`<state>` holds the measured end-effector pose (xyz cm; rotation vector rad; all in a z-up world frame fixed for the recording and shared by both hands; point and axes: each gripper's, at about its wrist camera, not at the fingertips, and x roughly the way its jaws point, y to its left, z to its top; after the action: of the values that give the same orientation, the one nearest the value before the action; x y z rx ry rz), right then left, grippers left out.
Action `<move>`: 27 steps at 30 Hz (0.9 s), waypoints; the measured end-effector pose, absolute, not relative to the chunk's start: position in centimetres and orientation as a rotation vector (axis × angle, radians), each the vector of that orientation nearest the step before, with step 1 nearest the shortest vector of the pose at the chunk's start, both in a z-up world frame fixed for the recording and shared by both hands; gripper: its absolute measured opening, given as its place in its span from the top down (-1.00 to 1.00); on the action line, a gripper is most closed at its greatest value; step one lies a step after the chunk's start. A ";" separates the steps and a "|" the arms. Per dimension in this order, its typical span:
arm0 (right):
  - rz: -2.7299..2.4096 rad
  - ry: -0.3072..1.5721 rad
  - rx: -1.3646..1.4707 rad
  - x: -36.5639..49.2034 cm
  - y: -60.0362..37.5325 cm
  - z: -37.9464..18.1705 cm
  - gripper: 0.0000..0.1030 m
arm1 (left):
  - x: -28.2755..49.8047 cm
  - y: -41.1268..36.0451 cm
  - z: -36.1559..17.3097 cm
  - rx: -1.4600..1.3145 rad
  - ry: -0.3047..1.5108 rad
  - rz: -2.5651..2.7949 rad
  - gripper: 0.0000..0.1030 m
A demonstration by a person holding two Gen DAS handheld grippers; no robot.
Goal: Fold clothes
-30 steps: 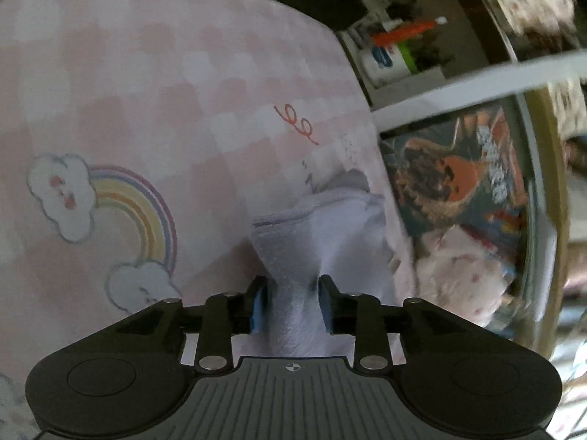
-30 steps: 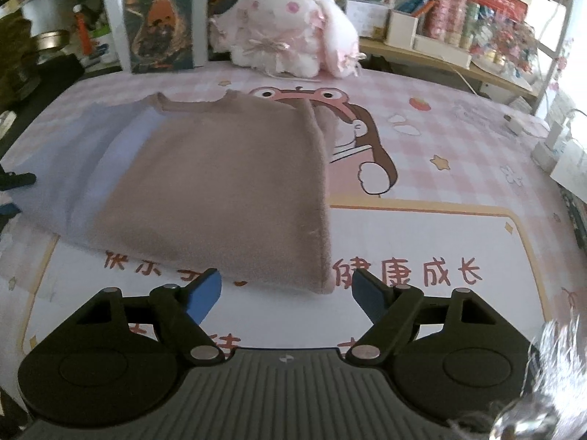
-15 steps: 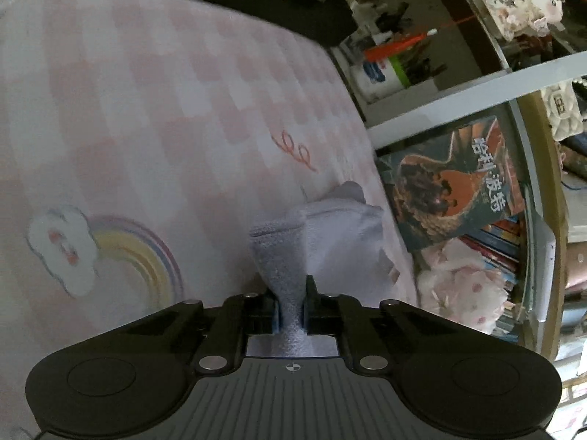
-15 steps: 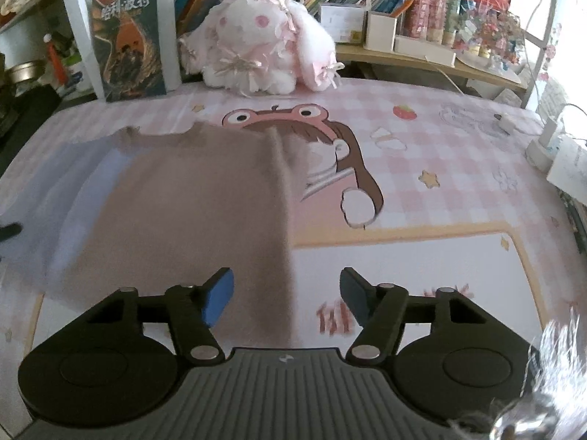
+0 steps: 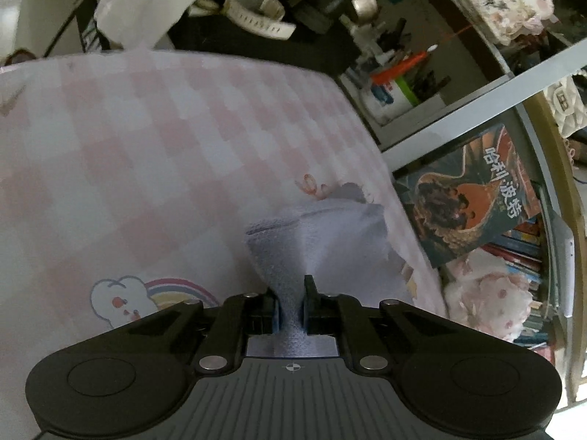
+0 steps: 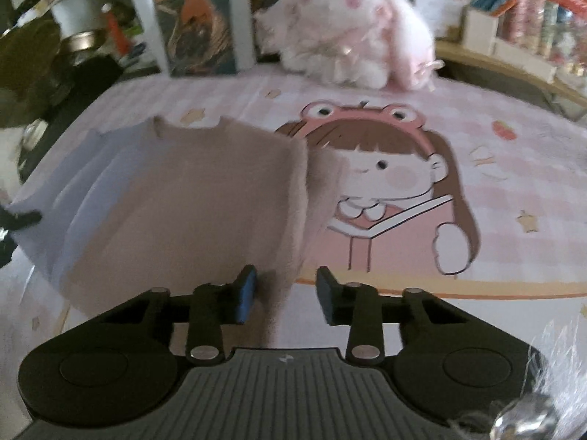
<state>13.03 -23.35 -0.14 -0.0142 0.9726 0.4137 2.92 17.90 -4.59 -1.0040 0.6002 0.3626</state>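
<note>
Pink checked desk (image 6: pixel 477 117) is holding a sweater (image 6: pixel 190 201). Left gripper (image 5: pixel 291 306) is tilting down w/ jaws pinching its pale edge. Right gripper (image 6: pixel 286 293) jaws are closing round the tan edge, not pressing yet.

A fluffy pink-and-white plush toy (image 6: pixel 348 25) sits at the far edge of the pink checked cartoon-print mat (image 6: pixel 495 190), beside an upright dark illustrated book (image 6: pixel 196 25).
</note>
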 end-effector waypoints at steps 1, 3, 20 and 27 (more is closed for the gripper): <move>0.434 0.975 -0.011 13.1 -23.5 -0.3 0.50 | 2.9 17.5 -3.9 -0.984 0.585 0.366 0.84; 0.473 0.978 -0.007 13.3 -23.7 -0.5 0.62 | 3.0 16.4 -2.2 -0.934 0.553 0.360 0.85; 0.637 1.003 0.106 15.0 -26.4 -1.8 0.63 | 3.6 -11.3 6.0 0.108 0.594 -0.066 0.82; 0.674 1.048 0.228 15.7 -28.3 -2.3 0.55 | 3.2 -16.7 -0.2 0.385 0.768 -0.095 0.60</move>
<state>15.70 -28.28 -2.26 0.2281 1.0480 0.6740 3.16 -16.65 -0.23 0.3849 0.7682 -0.0949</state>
